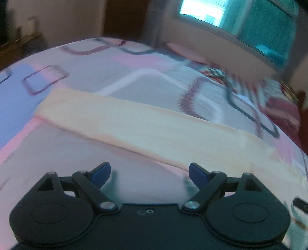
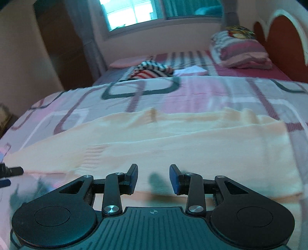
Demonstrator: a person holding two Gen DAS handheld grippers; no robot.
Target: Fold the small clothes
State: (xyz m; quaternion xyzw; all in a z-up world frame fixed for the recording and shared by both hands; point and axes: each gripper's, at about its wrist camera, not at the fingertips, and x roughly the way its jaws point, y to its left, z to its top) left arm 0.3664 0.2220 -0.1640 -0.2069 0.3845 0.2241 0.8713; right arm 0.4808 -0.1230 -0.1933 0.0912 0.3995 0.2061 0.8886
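A pale peach garment (image 1: 146,127) lies flat on the patterned pink bedspread (image 1: 134,80), folded into a long band. My left gripper (image 1: 149,174) is open and empty, just short of the garment's near edge. In the right wrist view the same garment (image 2: 173,142) fills the middle, with folded layers showing. My right gripper (image 2: 153,177) is open and empty, its fingertips low over the garment's near edge. The tip of the left gripper (image 2: 11,171) shows at the far left of the right wrist view.
A striped heap of clothes (image 2: 152,70) and a white piece (image 2: 192,70) lie further up the bed. Stacked pillows (image 2: 240,50) rest by the red headboard (image 2: 279,38). A window (image 2: 134,13) is behind, a dark wardrobe (image 2: 61,44) at left.
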